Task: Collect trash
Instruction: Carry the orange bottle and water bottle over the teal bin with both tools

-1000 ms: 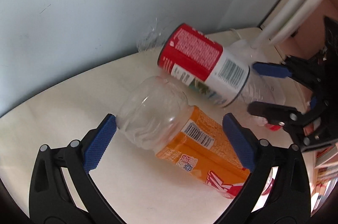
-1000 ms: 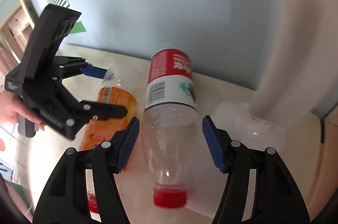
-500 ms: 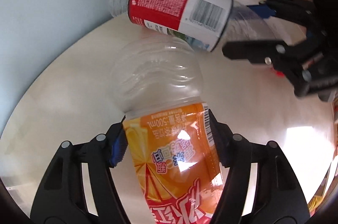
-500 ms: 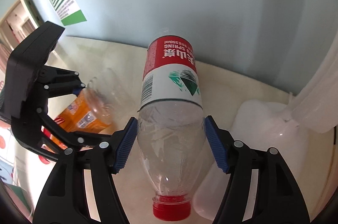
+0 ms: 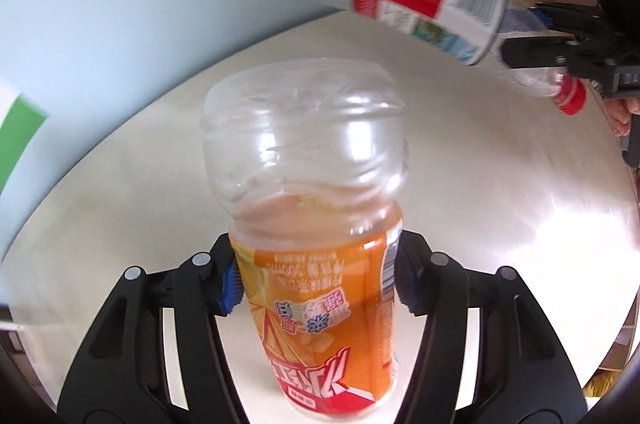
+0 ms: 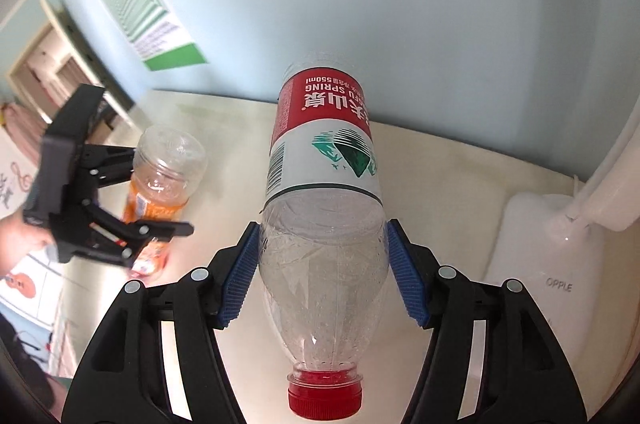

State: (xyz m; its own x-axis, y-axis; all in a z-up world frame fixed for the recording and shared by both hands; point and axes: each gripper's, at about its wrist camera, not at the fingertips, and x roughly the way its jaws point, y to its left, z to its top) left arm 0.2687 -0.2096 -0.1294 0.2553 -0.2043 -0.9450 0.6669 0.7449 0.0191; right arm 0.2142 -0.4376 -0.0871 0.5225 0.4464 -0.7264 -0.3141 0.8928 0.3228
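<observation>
Fingers of the left gripper [image 5: 318,284] are closing on the orange bottle [image 5: 320,240], pads pressed to its label at lower centre, long axis run straight out from the jaws, base away. Right gripper [image 6: 322,276] is clamped on the water bottle [image 6: 324,224], cap toward the camera, held clear of the table [image 5: 500,192].

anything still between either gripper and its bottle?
Nothing visible. The left gripper is closing, its pads on the orange-labelled clear plastic bottle. The right gripper clamps the red-capped clear plastic bottle. No bin in view.
</observation>
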